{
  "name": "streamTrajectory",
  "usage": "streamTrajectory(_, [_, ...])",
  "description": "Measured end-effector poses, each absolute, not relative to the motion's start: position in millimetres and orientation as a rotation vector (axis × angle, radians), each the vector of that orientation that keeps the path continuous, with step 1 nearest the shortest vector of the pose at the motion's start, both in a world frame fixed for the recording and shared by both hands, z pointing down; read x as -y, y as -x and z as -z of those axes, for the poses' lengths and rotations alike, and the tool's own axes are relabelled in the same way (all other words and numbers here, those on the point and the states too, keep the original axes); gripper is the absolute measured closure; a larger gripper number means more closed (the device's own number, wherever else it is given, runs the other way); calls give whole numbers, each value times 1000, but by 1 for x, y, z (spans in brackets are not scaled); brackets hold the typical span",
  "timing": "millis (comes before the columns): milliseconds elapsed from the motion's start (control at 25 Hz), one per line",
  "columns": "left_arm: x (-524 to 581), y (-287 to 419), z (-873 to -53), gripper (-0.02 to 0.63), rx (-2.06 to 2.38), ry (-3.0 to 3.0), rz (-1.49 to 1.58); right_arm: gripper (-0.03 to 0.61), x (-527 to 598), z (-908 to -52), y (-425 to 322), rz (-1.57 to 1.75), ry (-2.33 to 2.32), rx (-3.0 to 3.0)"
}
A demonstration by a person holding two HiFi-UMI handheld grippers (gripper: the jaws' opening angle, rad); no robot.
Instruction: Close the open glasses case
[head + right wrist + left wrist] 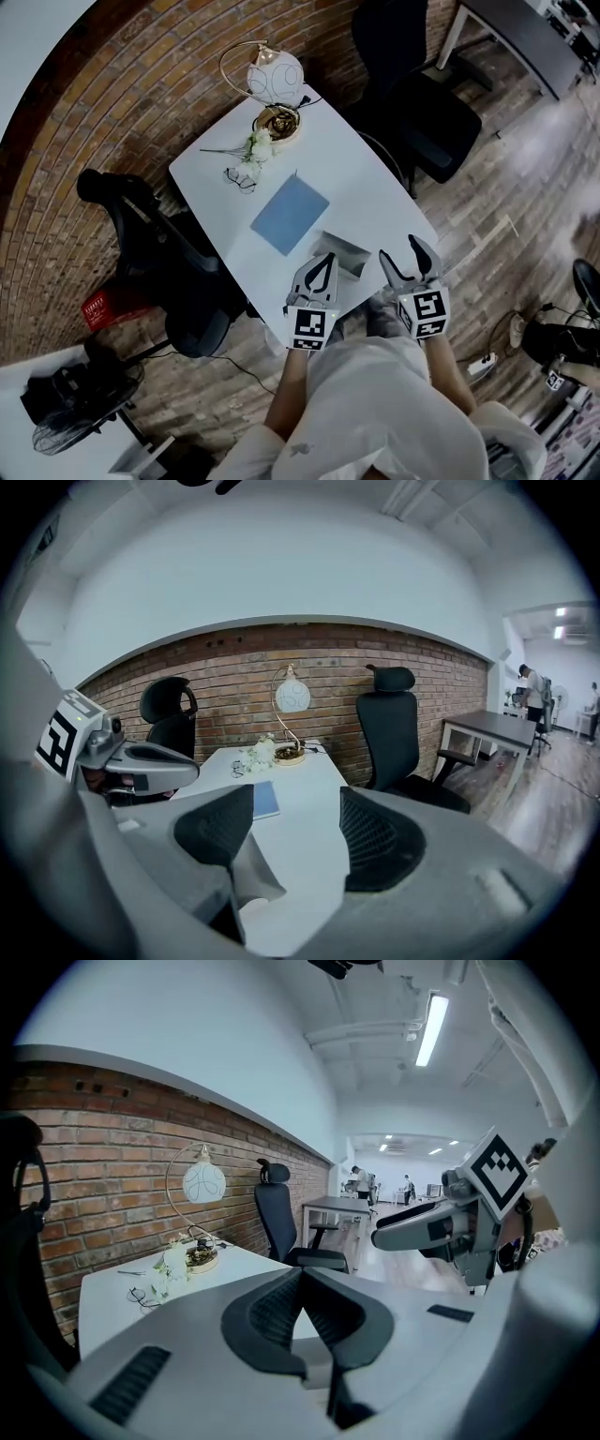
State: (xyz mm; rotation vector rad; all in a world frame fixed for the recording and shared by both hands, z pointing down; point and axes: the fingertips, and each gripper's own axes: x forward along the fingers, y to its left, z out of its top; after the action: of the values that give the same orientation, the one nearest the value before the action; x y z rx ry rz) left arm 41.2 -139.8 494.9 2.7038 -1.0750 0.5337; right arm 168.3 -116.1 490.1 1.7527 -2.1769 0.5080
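The open grey glasses case [343,252] sits near the front edge of the white table [375,202]. In the right gripper view its raised lid [251,876] shows just beside the left jaw. My left gripper [326,262] hovers at the case's left side, jaws shut and holding nothing [302,1279]. My right gripper [403,253] is to the right of the case, over the table's front corner. Its jaws stand open with nothing between them [295,832]. Neither gripper visibly touches the case.
A blue pad [290,214] lies mid-table. Behind it are eyeglasses [239,178], white flowers [255,150], a gold dish [277,122] and a globe lamp [275,77]. Black office chairs stand at the left [150,244] and the far right [412,103]. A brick wall runs behind.
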Motion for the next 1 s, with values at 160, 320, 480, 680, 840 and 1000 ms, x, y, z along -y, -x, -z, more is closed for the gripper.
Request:
streamTrajectory(160, [144,-41,-504,609,1107,-2674,-546,288,126,-500,-168,-515,-1701,2196])
streamTrajectory(320, [147,-44,-516,609,1134,-2640,-556,288,134,-512,-168,-525,-1643,2213])
streamTrajectory(480, [149,-45,-527,609,1156,-2604,-571,288,143,-521,-164,-530,-1584,2231])
streamTrajectory(680, [152,-45,-540,609,1181,-2567,-587,288,153,-533,-162,-531,-1523,2248])
streamTrajectory(840, [151,-45,-550,609,1207,-2535,-597,288,157,-543,-161,-533,-1473,2261])
streamTrajectory(1000, [149,-46,-562,609,1229,-2501,-609,288,160,-555,-160,-535,-1428,2270])
